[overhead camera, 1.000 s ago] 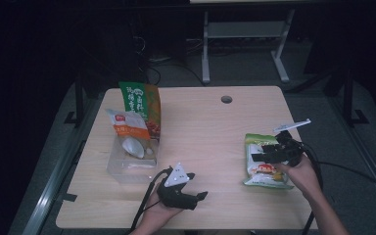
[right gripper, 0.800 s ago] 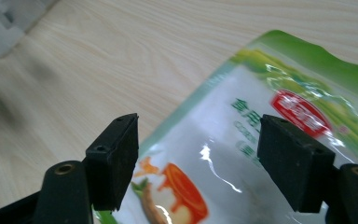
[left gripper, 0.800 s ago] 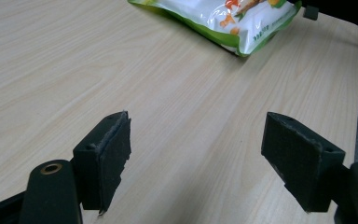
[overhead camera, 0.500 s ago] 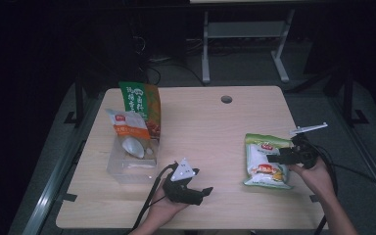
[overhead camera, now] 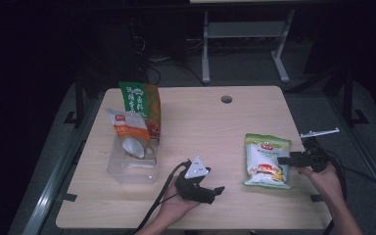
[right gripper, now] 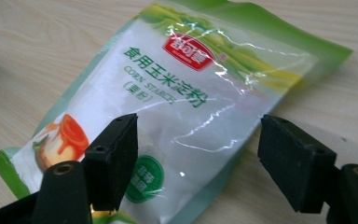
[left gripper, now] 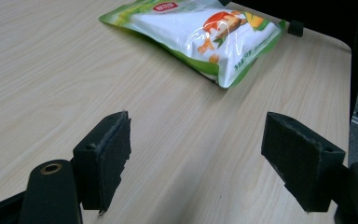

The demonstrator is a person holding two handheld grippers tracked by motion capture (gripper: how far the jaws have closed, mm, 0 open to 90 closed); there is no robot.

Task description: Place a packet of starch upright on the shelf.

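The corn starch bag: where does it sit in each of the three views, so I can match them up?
High view: the corn starch bag lies flat at right of the table, beside the right gripper.
Left gripper view: the bag is at top centre, beyond the open jaws.
Right gripper view: the bag spans the middle, just past the open jaws.
Shared landmark: its red logo.

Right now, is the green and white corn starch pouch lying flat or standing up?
Lying flat. The green and white corn starch pouch rests face up on the light wooden table, printed front toward the camera.
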